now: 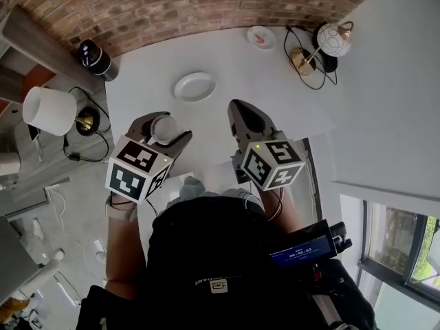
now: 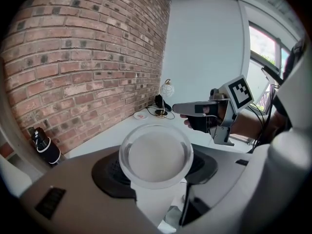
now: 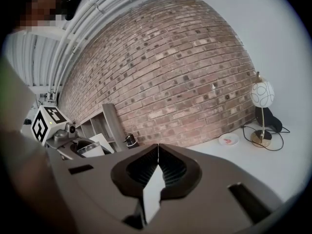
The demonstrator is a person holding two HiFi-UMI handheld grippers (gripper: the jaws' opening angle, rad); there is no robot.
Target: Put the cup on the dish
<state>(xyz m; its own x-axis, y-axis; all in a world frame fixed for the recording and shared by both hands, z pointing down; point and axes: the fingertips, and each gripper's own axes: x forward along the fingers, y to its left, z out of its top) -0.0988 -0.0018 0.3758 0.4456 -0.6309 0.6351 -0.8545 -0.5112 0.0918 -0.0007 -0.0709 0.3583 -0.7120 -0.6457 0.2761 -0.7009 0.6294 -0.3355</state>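
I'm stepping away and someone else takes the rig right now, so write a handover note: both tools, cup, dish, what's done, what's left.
Left tool: shut on the clear cup, short of the dish.
Right tool: shut, empty, alongside the left.
Dish: white, empty, on the white table ahead of the left tool.
Done: cup gripped.
Left: carry the cup forward, set it on the dish, release.

We hold our left tongs out ahead of us, jaws clamped on the cup; our right tongs hang just to their right, apart from them, jaws pressed together with nothing between.
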